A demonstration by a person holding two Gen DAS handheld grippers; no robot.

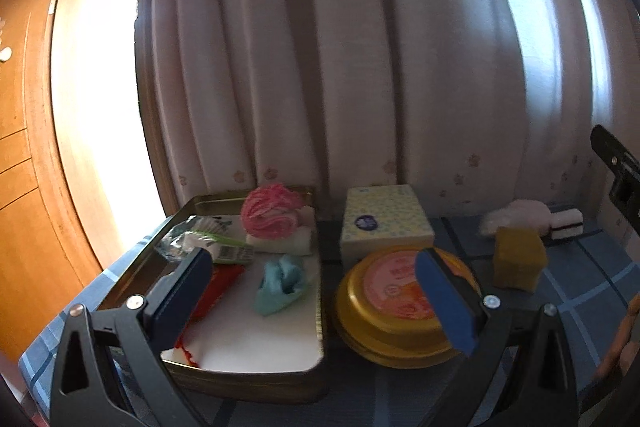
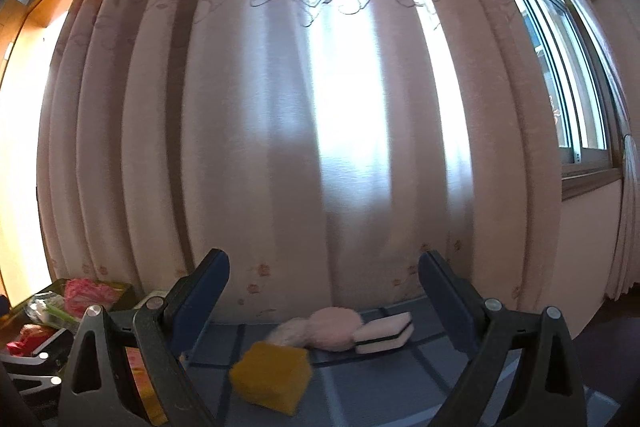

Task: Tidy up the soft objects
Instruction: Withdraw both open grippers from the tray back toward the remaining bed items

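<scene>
Since the tin (image 1: 316, 307) already collects soft bits, we hover both grippers, left (image 1: 316, 291) and right (image 2: 324, 307), spread and empty; right of the tin wait sponge (image 2: 272, 371) and puff (image 2: 332, 329).

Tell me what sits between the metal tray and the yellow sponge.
In the left wrist view, a round gold tin and, behind it, a tissue box stand between the metal tray and the yellow sponge.
</scene>
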